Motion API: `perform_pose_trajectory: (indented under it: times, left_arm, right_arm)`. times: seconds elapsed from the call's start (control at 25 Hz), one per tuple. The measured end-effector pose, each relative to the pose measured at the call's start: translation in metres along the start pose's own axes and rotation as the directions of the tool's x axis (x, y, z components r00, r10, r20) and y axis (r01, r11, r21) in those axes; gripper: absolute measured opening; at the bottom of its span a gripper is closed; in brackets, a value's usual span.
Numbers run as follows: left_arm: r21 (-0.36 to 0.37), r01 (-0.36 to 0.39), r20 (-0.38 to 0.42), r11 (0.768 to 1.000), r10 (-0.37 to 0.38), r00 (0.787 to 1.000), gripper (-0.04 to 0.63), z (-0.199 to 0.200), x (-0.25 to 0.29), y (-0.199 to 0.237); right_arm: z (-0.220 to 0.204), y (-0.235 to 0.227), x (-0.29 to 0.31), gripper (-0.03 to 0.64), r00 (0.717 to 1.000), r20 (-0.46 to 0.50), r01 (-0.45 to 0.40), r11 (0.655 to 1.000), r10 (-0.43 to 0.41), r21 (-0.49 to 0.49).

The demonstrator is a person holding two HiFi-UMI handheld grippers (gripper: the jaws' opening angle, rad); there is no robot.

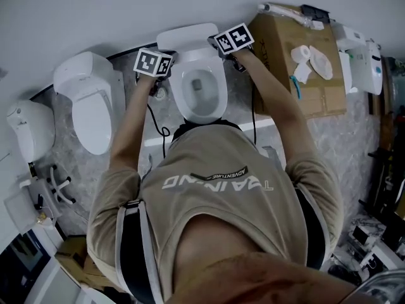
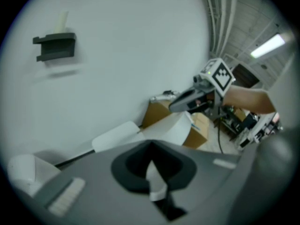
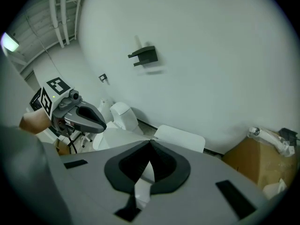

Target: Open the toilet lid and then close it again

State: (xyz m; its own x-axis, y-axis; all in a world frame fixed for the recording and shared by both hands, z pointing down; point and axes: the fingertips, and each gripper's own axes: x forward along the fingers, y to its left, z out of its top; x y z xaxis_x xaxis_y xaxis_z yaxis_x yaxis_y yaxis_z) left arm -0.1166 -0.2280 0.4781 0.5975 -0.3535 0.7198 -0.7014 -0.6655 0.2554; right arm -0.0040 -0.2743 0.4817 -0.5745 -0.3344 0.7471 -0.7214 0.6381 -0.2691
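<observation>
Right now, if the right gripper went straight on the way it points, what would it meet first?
The right gripper is shut on the raised toilet lid, so that blocks it at once. Past the jaw tips, the cistern top seems next, then the white wall; depth is hard to judge.

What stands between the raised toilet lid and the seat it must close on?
Nothing visible. The seat ring is bare in the head view. The left claw and right claw are each shut on an edge of the lid.
</observation>
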Motion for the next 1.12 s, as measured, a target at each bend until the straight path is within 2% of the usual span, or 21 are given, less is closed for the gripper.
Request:
perform_pose_trajectory:
  times: [0.24,0.56,0.8,0.92,1.12]
  left_arm:
    - [-0.016,0.040,-0.049,0.999,-0.041,0.998,0.003,-0.044,0.004,-0.030]
    - [-0.053,0.099,-0.087,0.994,-0.103,0.991,0.003,-0.084,0.011,-0.057]
    - [-0.117,0.150,-0.125,0.982,-0.164,0.979,0.003,-0.123,0.020,-0.078]
    - [-0.138,0.160,-0.183,0.977,-0.184,0.966,0.003,-0.144,0.029,-0.092]
    - [-0.210,0.154,-0.300,0.965,-0.214,0.930,0.003,-0.189,0.044,-0.107]
  right_arm:
    - [-0.055,0.021,-0.001,0.011,0.999,-0.051,-0.015,0.999,0.017,0.035]
    - [-0.108,0.036,0.001,0.011,0.991,-0.133,-0.013,0.998,0.022,0.066]
    - [-0.154,0.047,0.008,0.011,0.978,-0.203,-0.018,0.994,0.040,0.108]
    - [-0.181,0.051,0.011,0.011,0.972,-0.227,-0.030,0.989,0.064,0.148]
    - [-0.226,0.062,0.025,0.011,0.955,-0.272,-0.058,0.972,0.120,0.226]
